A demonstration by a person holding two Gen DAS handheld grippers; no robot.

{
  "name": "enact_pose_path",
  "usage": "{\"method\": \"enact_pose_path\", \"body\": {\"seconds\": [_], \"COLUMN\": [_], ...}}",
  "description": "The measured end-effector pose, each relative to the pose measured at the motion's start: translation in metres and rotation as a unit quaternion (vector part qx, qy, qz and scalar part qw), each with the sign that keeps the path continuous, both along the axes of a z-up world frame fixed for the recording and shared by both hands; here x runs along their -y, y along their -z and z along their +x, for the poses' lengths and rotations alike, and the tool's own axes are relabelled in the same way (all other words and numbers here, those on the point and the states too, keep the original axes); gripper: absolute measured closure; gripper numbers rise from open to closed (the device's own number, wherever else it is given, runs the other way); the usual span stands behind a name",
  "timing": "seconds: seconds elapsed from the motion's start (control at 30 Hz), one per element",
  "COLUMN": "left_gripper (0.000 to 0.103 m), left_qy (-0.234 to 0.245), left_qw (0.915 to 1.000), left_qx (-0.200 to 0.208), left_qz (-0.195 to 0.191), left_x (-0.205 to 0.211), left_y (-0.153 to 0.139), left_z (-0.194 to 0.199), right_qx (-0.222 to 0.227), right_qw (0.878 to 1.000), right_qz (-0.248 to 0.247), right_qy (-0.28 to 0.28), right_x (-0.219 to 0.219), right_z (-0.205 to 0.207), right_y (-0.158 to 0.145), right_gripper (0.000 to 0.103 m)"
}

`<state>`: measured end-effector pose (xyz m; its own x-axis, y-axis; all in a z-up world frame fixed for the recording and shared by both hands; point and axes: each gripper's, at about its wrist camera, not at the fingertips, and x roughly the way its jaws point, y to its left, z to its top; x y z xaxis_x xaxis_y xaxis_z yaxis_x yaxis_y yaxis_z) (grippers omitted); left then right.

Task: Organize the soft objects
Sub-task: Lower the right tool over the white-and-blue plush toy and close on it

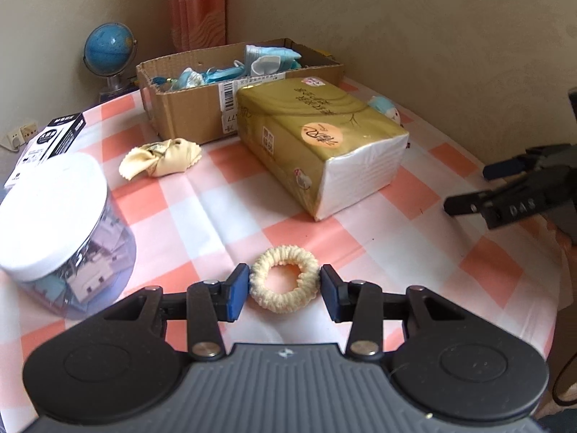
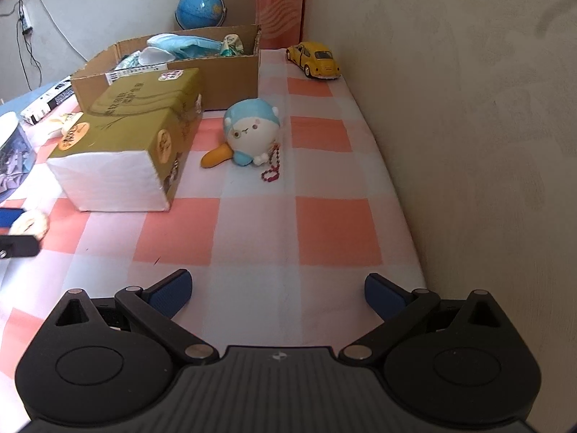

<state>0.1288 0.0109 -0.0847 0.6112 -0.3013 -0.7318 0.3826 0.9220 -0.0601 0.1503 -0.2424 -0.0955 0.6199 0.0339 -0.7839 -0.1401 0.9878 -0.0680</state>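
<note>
Cream scrunchie (image 1: pixel 284 279) flat on checked cloth; blue-hooded plush (image 2: pixel 250 131) beside tissue pack.
</note>
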Motion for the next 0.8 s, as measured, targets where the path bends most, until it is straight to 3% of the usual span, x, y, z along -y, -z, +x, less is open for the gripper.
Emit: {"method": "enact_pose_path", "body": {"seconds": [0.13,0.53,0.8], "left_gripper": [0.061,0.061,0.061], "left_qy": [-0.004,-0.007,-0.010], "left_qw": [1.0000,0.9999,0.9998], "left_qx": [0.000,-0.004,-0.005], "left_qz": [-0.002,-0.013,-0.016], "left_x": [0.000,-0.001,-0.002], "left_y": [0.001,0.001,0.002], "left_z": [-0.001,0.002,0.003], "right_qx": [0.018,0.074,0.073], "right_qw": [1.000,0.997,0.997], "right_qz": [-0.021,-0.015,-0.024], "right_qy": [-0.005,-0.013,-0.030], "right_x": [-0.003,-0.005,-0.014], "right_z": [0.013,0.069,0.096], "right_y": [-0.006,-0.031,-0.028], "right_gripper": [0.000,0.000,0.000]}}
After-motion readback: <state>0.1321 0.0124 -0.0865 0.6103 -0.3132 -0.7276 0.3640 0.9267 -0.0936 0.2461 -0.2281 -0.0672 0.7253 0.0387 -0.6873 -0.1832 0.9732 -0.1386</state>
